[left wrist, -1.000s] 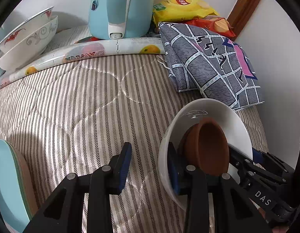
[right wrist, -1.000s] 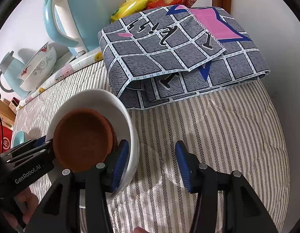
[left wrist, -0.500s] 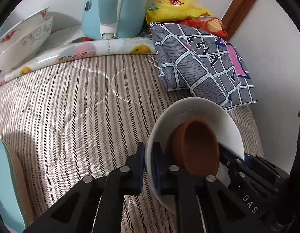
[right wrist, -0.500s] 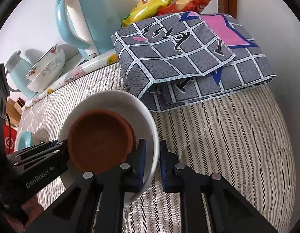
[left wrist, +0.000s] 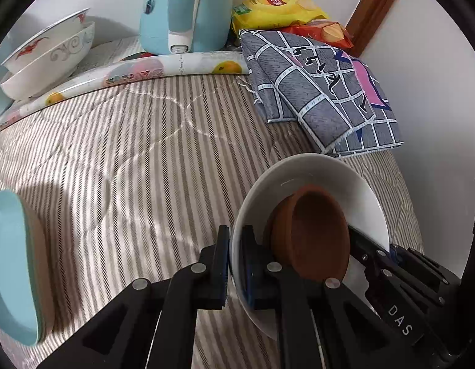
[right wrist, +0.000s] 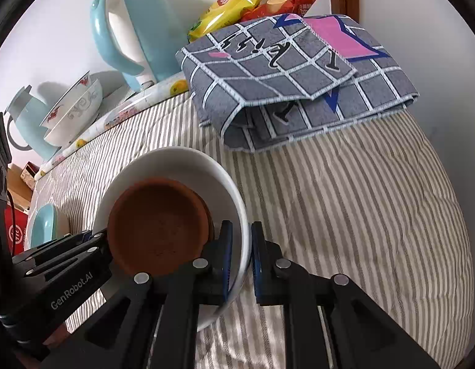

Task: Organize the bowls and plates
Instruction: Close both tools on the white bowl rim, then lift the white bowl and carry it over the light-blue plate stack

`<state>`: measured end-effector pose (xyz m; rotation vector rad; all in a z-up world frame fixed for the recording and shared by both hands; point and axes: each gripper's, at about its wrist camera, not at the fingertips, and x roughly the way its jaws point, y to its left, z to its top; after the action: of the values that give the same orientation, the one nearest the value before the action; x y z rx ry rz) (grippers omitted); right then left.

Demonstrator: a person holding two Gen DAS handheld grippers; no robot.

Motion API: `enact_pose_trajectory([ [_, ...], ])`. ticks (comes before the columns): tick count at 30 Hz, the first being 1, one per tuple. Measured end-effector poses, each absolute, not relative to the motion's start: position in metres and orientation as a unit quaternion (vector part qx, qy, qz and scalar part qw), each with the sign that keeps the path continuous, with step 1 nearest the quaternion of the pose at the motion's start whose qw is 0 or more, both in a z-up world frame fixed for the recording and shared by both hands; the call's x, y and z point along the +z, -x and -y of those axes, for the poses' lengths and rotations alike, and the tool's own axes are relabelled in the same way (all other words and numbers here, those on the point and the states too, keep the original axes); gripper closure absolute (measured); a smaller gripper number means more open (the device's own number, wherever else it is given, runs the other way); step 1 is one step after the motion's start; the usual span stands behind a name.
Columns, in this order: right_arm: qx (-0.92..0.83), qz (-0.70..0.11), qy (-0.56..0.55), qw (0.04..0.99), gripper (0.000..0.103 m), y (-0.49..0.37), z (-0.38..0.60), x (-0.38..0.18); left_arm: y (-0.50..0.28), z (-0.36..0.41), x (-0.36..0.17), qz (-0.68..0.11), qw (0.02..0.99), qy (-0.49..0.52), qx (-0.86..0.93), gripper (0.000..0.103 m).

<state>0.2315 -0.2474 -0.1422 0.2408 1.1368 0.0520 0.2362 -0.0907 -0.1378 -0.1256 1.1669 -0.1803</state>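
Spanning near-right part of striped quilt (left wrist: 139, 160), white bowl (left wrist: 317, 172) sits tilted, off quilt or barely touching, pinched at opposite rim points: two-handed hold likely steadies load for carry. Left gripper (left wrist: 236, 261) clamps left rim, one finger inside, one outside. Right gripper (right wrist: 239, 258) clamps right rim likewise. Bowl: glossy, plain, unchipped. Brown dish (right wrist: 159, 226) nests inside, matte, terracotta-like, leaning on wall. Stacked patterned bowls (left wrist: 46, 58) far left: probable destination.

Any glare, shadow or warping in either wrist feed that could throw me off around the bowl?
Left wrist: strong fisheye bending at the edges, small glint inside the white bowl, dappled shadows across the striped quilt. Right wrist: same warp, sharp focus, no blown-out glare.
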Motion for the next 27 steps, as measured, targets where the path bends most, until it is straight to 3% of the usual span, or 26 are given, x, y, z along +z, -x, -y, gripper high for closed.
enact_pose_trajectory([
  [27, 0.036, -0.513, -0.120, 0.849, 0.092, -0.162, 0.218, -0.093, -0.168, 0.058, -0.086, -0.524, 0.846, 0.060, -0.075, 0.095],
])
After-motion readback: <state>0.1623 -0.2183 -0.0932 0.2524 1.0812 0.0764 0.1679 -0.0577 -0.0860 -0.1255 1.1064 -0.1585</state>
